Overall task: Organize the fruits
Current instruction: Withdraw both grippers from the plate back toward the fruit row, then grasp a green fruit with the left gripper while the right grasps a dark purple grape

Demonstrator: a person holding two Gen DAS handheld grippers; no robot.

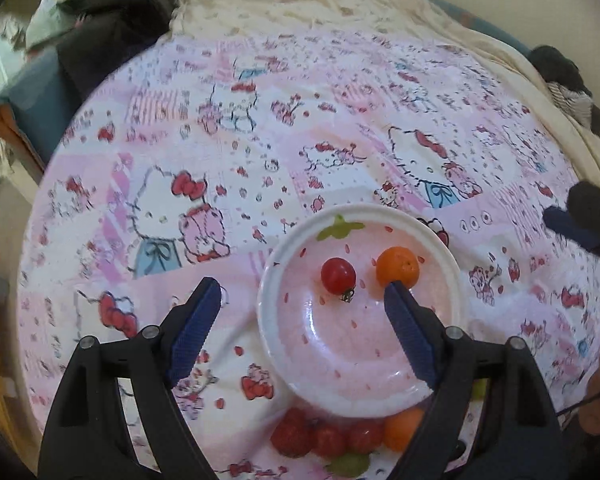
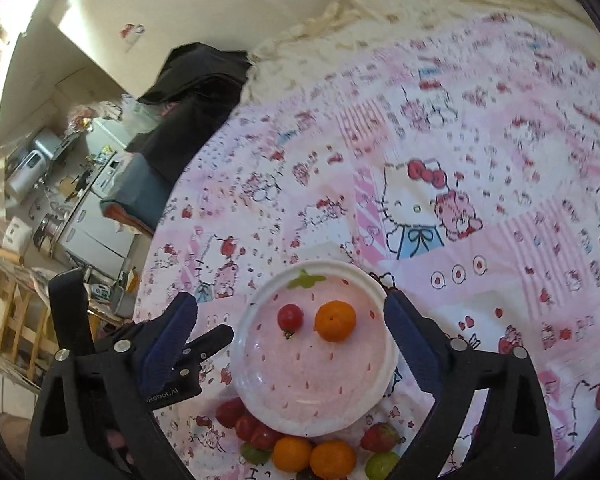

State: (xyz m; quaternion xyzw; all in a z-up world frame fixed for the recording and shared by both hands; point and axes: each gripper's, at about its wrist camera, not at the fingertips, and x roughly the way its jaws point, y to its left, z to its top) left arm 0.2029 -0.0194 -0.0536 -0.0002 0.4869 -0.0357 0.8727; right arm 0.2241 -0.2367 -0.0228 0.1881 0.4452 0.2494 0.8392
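Observation:
A white plate (image 1: pixel 267 280) with a pink strawberry print lies on a cartoon-cat bedspread. On it sit a cherry tomato (image 1: pixel 338 275) and a small orange (image 1: pixel 398 266), side by side and apart. My left gripper (image 1: pixel 302 286) hangs open above the plate with nothing between its blue pads. In the right wrist view the plate (image 2: pixel 385 376) holds the same tomato (image 2: pixel 290 317) and orange (image 2: pixel 335 320). My right gripper (image 2: pixel 291 298) is wide open above them, gripping nothing. Loose strawberries (image 2: pixel 230 412), oranges (image 2: pixel 332 460) and green grapes (image 2: pixel 382 464) lie in front of the plate.
The pink bedspread (image 1: pixel 260 140) covers the whole work area, with a rumpled cream blanket (image 1: pixel 300 4) at its far end. Black clothing (image 2: pixel 196 88) lies at the far left corner. Beyond the bed's left edge are kitchen shelves and appliances (image 2: pixel 60 184).

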